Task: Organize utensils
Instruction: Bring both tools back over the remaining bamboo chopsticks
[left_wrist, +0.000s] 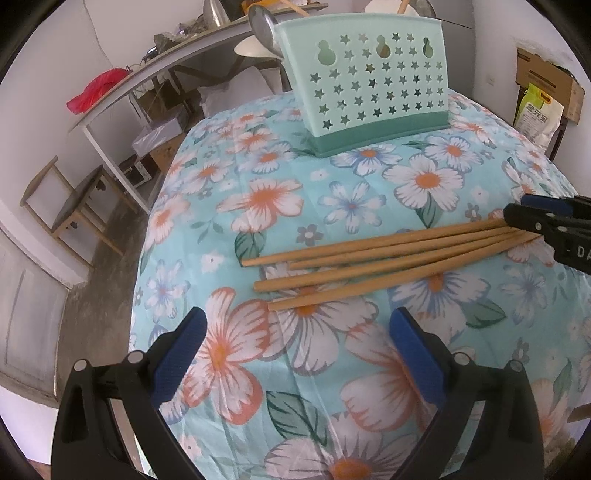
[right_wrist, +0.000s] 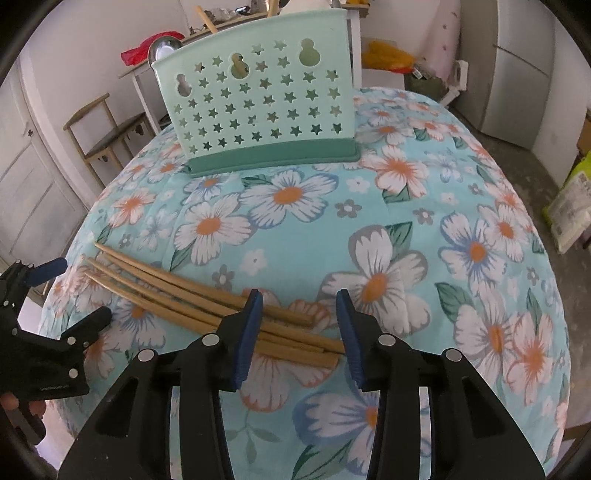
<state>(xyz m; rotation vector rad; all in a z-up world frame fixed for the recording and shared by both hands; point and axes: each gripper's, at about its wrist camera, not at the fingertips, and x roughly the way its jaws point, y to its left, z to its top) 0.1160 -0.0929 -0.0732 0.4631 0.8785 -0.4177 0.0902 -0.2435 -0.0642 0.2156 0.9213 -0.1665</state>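
Chopsticks (right_wrist: 207, 306): four loose on the floral surface (right_wrist: 406, 206), near the holder (right_wrist: 258, 110).
Right tongs (right_wrist: 299, 332): half open around their ends, not yet pinching.
Left tongs (left_wrist: 295, 350): wide, empty.
Risk: closing unevenly could scatter or roll sticks off.

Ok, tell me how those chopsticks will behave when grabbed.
The chopsticks look like thin, stiff wood, so probably light and rigid. They lie loose and fanned out on soft cloth, so a pinch may catch only some. Being slender, the rest could roll or scatter.
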